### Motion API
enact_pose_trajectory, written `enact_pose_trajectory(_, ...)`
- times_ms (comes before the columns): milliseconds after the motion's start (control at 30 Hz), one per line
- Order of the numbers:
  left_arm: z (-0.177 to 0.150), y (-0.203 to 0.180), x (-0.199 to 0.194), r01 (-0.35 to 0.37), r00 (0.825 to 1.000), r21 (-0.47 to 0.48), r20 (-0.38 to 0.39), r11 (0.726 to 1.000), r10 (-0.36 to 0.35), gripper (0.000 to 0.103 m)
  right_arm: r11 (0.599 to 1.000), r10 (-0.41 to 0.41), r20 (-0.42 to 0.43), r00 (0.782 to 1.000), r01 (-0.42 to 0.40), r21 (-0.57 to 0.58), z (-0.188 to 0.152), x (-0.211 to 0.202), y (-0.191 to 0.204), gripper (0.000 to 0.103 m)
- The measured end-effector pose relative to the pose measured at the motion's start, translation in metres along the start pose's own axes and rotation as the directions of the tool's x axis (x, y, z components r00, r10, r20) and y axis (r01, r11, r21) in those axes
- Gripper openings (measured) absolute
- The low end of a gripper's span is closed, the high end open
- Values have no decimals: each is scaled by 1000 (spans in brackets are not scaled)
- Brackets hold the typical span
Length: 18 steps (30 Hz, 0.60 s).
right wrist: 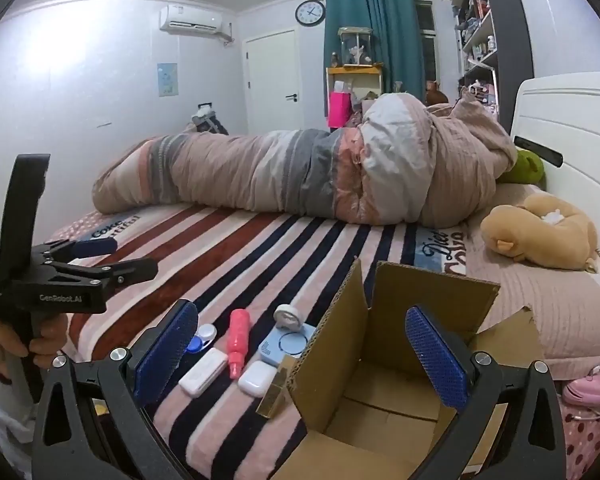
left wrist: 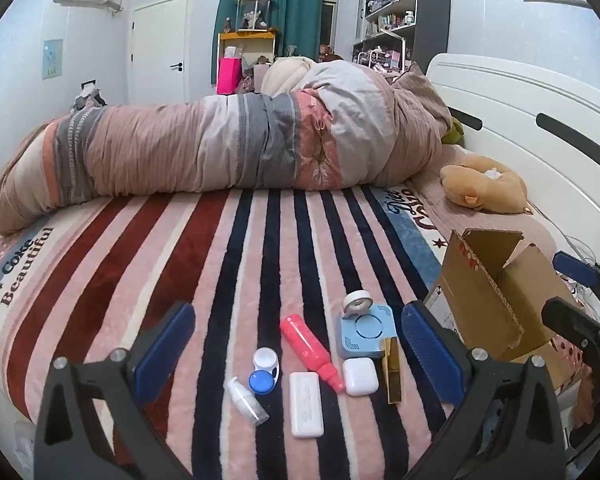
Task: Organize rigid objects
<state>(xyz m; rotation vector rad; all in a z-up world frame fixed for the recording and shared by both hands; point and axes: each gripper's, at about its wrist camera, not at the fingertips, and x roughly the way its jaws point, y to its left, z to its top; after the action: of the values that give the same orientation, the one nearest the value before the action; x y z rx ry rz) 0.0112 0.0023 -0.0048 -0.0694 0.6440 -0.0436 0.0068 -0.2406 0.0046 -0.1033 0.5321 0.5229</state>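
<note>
On a striped blanket [left wrist: 148, 264] spread over a bed, 2 handheld grippers hang with jaws spread wide and nothing between them. Left gripper [left wrist: 300, 356] points down at a cluster of small hard items just ahead of its blue pads; right gripper [right wrist: 302, 356] hovers over an open cardboard box [right wrist: 384, 396] standing just beside the cluster, on its right.

Counted from the left view, 8 items lie on the blanket: 1 small clear bottle [left wrist: 247, 400], 1 lens case [left wrist: 265, 370] (white and blue caps), 1 white flat case [left wrist: 306, 404], 1 pink bottle [left wrist: 310, 346], 1 white earbud case [left wrist: 360, 377], 1 pale blue square device [left wrist: 366, 334], 1 white round thing [left wrist: 356, 301] leaning at the device's far corner, and 1 gold bar [left wrist: 393, 370] nearest the box.

Judging by this, the task has barely begun: the visible part of the box's floor is bare, and all 8 items remain to be moved in. Beyond lie 1 rolled duvet [left wrist: 228, 148] and 1 tan plush toy [left wrist: 482, 182].
</note>
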Motion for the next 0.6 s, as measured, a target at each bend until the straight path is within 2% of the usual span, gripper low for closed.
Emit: enact_pose_trajectory(600,2,-6,2,-3,1000,14,-2,1000,3,103,1000,4,-5,1000,-4,-6,-2,2,4,103)
